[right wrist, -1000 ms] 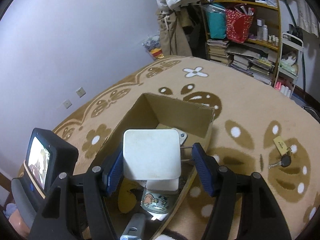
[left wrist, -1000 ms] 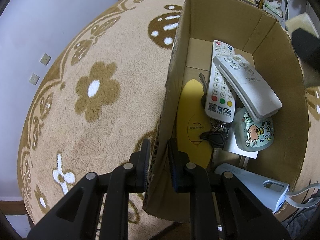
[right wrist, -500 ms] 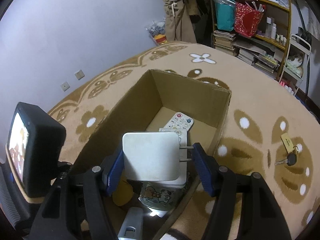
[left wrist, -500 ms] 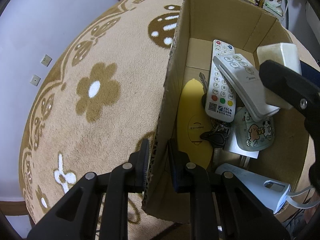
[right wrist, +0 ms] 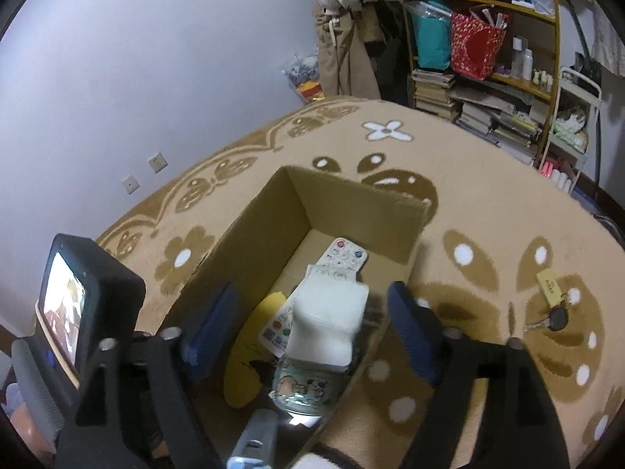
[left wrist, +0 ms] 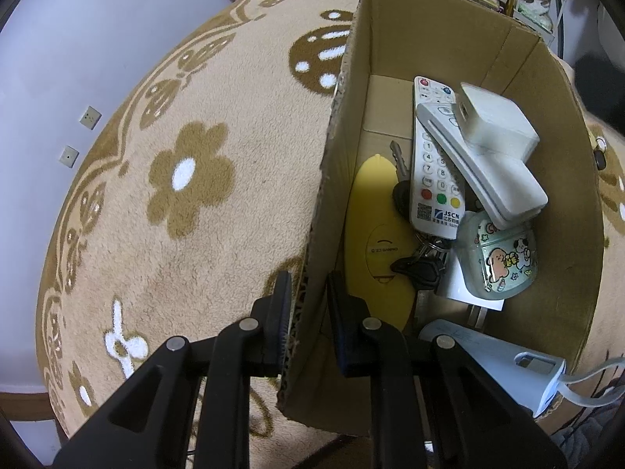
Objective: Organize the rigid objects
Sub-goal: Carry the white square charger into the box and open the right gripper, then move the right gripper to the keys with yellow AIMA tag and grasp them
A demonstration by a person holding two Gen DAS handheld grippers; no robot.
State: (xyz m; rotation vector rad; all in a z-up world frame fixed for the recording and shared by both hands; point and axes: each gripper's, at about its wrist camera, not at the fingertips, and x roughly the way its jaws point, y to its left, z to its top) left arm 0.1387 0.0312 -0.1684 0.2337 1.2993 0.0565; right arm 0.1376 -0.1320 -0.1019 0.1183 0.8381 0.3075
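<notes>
My left gripper [left wrist: 306,305] has its jaws clamped on the near side wall of the open brown cardboard box [left wrist: 437,31], one finger outside over the beige carpet with brown flower patterns [left wrist: 187,179], the other inside the box. My right gripper [right wrist: 308,328] hangs above the box with its jaws opening, wide apart, their blue pads clear of the white square power adapter [right wrist: 328,324] that sits between and below them. The adapter lies inside the box, on top of a white air-conditioner remote [left wrist: 492,172], which in turn rests across a longer white remote with coloured buttons [left wrist: 433,179]. Beside them in the box are a yellow oval plastic case [left wrist: 375,242], a bunch of keys with black heads [left wrist: 422,264], a pale green pouch printed with cartoon animals [left wrist: 500,262] and a light blue plug with a white cable [left wrist: 504,367]. Out on the carpet, well apart from the box, lies a single key with a tan tag [right wrist: 550,305].
</notes>
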